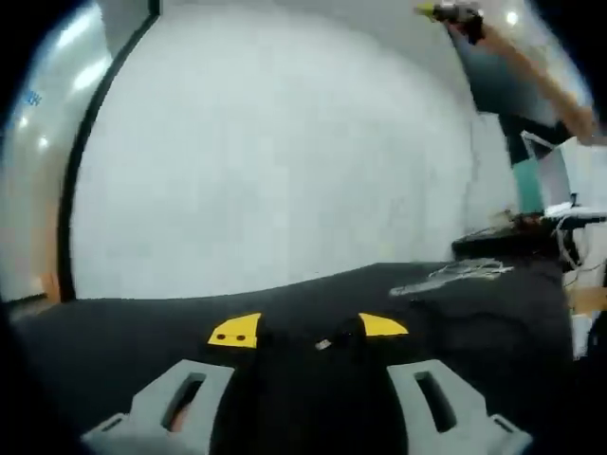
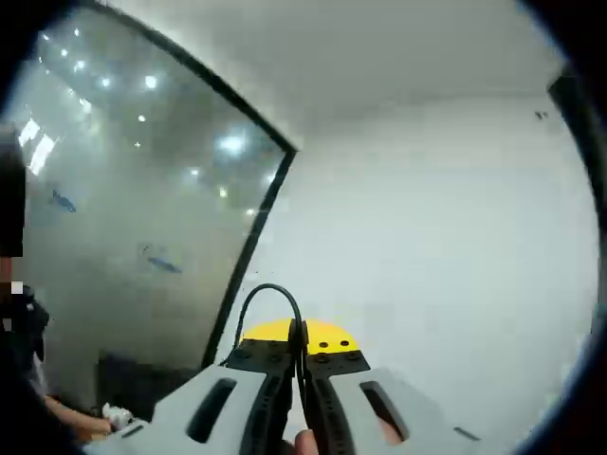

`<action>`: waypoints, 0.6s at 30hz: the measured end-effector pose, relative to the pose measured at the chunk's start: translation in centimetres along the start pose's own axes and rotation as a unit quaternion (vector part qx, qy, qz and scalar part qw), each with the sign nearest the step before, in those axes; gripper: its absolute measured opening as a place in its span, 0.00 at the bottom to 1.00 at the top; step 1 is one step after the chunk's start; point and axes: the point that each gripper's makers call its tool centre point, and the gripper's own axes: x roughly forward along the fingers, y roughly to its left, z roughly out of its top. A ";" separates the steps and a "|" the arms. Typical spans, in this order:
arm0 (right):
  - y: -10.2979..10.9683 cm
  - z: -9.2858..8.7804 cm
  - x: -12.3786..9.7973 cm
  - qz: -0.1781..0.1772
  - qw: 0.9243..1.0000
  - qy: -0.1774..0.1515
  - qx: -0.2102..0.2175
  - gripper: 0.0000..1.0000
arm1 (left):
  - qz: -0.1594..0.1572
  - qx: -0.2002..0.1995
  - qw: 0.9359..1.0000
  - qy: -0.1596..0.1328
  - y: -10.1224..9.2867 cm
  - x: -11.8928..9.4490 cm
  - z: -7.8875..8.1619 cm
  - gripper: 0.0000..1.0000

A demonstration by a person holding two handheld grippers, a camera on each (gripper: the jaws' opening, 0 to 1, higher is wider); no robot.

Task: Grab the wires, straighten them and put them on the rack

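Right gripper (image 2: 303, 355) is clamped on a black wire (image 2: 270, 308) looping above it. Left gripper (image 1: 308, 334) gapes empty over the black table (image 1: 114, 327); pale wires (image 1: 455, 273) lie well off.

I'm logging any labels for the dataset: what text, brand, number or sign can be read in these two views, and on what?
None can be read.
Blue marks on the glass panel are too blurred to tell if they are text.
The black wire and the table bear no lettering.
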 end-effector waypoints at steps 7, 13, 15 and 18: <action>-2.5 12.2 3.4 -0.054 0.995 -0.033 -0.071 0.01 | -0.211 -0.017 0.968 0.136 -16.7 4.3 -0.7 0.95; -5.6 14.9 2.3 -0.109 0.990 -0.048 -0.069 0.01 | -0.240 0.093 0.964 0.063 -22.6 4.7 2.7 0.00; -5.9 13.0 1.8 -0.108 0.992 -0.024 -0.059 0.01 | -0.211 0.117 0.970 0.034 -19.8 3.2 7.3 0.00; -5.4 8.0 1.1 -0.091 0.993 0.019 -0.074 0.01 | -0.150 0.169 0.974 -0.006 -14.7 0.9 15.4 0.00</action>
